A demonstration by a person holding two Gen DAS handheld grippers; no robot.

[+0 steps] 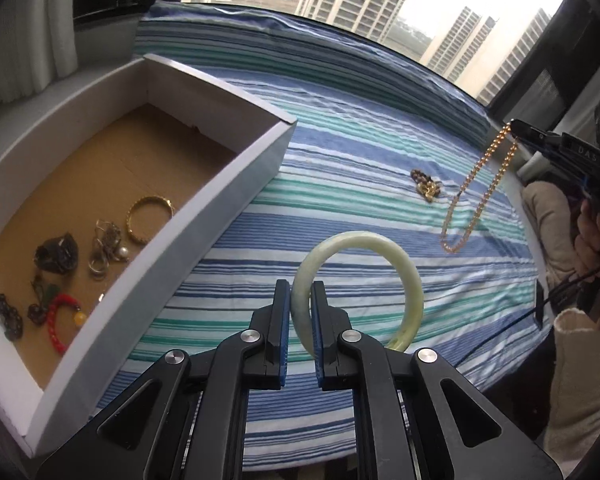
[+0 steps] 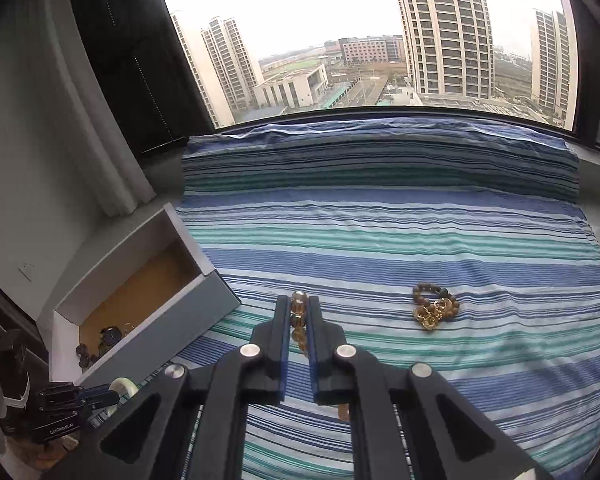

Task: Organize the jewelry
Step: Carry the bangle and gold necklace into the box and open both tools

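Jade bangle pinched by left gripper right of box; right gripper clamps bead chain, farther right.

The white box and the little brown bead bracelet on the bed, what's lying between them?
Only bare striped sheet lies between the white box and the bead bracelet; the right wrist view shows it.

A striped blue and green cloth covers the surface by the window. On it lie a small beaded bracelet pile and, at its left edge, an open white box.
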